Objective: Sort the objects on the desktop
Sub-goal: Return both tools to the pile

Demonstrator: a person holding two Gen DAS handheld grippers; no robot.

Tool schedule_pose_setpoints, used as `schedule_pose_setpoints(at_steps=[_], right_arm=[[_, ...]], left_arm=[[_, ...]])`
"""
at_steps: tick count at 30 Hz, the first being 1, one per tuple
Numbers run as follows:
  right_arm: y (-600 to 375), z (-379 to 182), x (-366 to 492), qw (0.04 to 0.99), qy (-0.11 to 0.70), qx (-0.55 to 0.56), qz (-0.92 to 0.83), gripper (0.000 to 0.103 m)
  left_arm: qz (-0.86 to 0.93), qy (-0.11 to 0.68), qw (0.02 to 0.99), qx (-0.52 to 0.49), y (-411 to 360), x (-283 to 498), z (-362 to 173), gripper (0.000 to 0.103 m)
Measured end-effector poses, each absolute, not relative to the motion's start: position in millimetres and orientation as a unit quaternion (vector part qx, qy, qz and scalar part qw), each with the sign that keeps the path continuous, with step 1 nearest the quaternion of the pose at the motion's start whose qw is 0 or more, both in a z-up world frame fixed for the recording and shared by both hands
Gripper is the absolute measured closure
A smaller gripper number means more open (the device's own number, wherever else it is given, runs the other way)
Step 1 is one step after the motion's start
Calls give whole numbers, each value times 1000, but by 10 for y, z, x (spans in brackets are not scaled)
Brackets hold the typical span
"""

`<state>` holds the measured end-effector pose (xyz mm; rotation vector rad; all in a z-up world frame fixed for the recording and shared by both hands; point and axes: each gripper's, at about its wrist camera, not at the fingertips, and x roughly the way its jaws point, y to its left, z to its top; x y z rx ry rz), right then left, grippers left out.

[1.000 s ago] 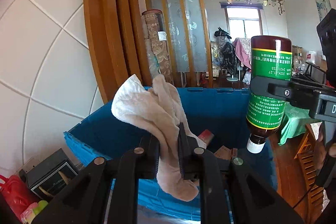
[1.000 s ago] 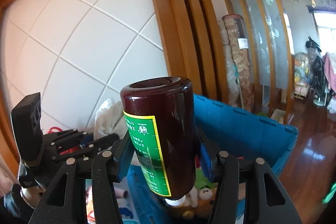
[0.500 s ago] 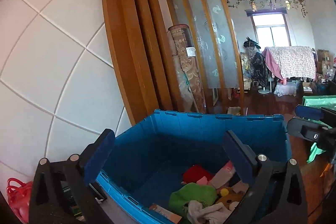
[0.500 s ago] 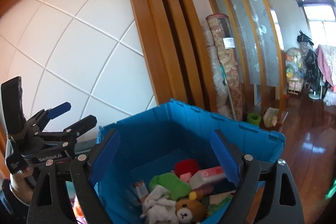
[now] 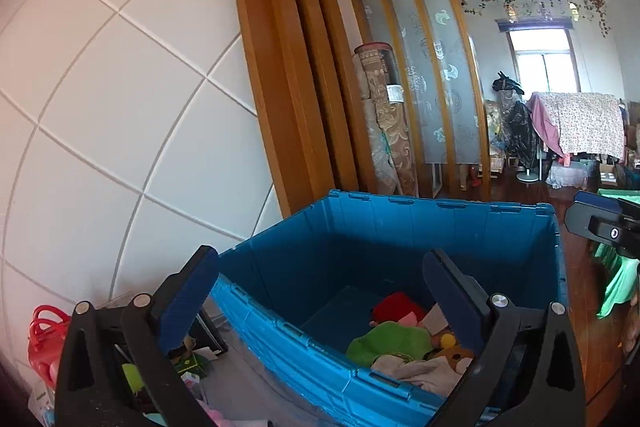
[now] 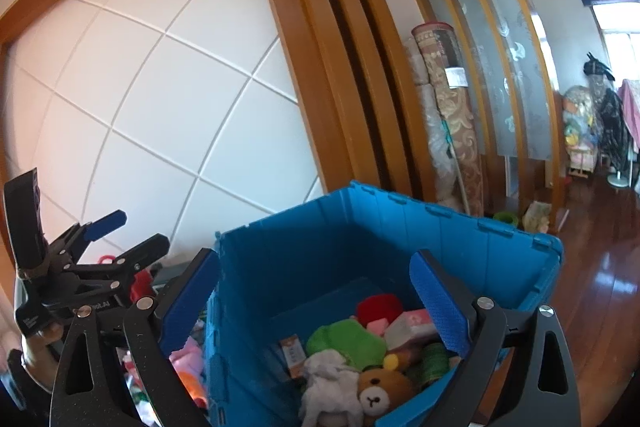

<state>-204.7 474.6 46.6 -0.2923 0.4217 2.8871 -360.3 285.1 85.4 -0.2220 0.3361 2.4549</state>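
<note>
My left claw (image 5: 320, 311) and my right claw (image 6: 316, 301) are both wide apart and hold nothing. One blue bin (image 6: 440, 227) sits right in front of both. Inside I count one teddy bear (image 6: 378, 389), one green cloth (image 5: 390, 341) and one gray rag (image 6: 326, 383).

The blue crate (image 6: 492, 239) is moulded of smooth, faintly glossy plastic. Soft cloth things are heaped in it: a pale rag (image 6: 332, 383), a plush bear (image 6: 380, 393) and a green fabric piece (image 6: 348, 341). The fingers (image 6: 434, 297) are faced with matt, finely textured blue pads on black plastic arms with metal rivets. A glossy wood floor (image 6: 600, 267) is seen at far right.
</note>
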Motion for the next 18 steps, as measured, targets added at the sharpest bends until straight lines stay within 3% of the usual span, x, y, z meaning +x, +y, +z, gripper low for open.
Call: schedule_pose_setpoints(at_steps=[9, 18], right_arm=[[4272, 454, -2012, 51, 129, -98, 985, 2], [3276, 288, -2279, -16, 86, -138, 987, 1]], left_arm=[[959, 131, 233, -96, 1678, -3434, 695, 0], [965, 132, 163, -156, 509, -3325, 188, 0]])
